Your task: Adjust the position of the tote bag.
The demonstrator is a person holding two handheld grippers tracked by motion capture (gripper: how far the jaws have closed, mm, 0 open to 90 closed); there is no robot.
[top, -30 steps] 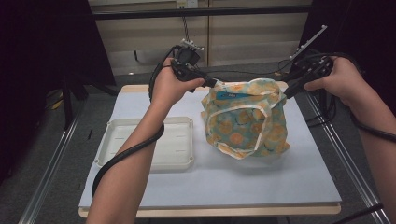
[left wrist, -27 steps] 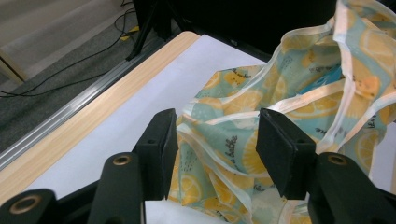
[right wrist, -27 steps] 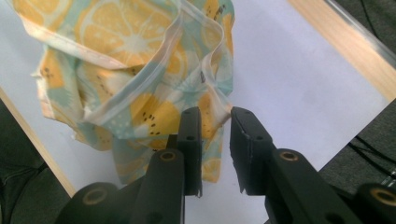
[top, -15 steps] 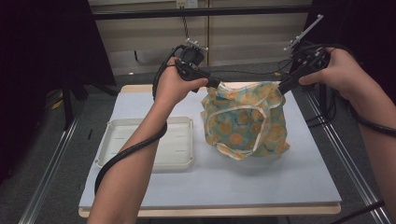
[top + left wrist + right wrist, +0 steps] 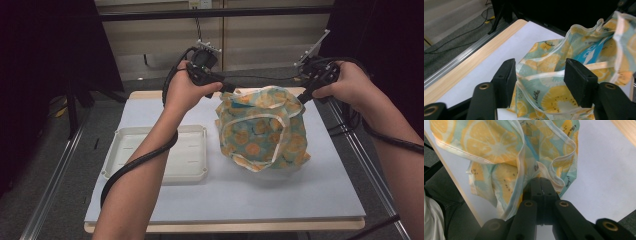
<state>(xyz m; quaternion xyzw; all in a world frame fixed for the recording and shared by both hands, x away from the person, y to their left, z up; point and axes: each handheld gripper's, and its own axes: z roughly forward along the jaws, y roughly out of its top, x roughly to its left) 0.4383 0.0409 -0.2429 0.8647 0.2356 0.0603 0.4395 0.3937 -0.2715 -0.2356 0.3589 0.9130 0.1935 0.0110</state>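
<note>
Two grippers worked one lemon-print bag [image 5: 262,127], which hung over the far right part of the white table mat [image 5: 320,190] with its bottom sagging onto the mat. The right gripper [image 5: 541,187] had its jaws pressed together on the bag's pale-trimmed rim, lifting that side. The left gripper [image 5: 539,75] stood with its jaws well apart, a fold of the bag's rim lying between them; I could not tell whether either pad touched the cloth. Something blue showed inside the bag's mouth. One white tray [image 5: 157,157] lay just left of the bag, a narrow strip of mat between them. The bag sat near the mat's far and right edges; open mat stretched along the near side in front of tray and bag.
</note>
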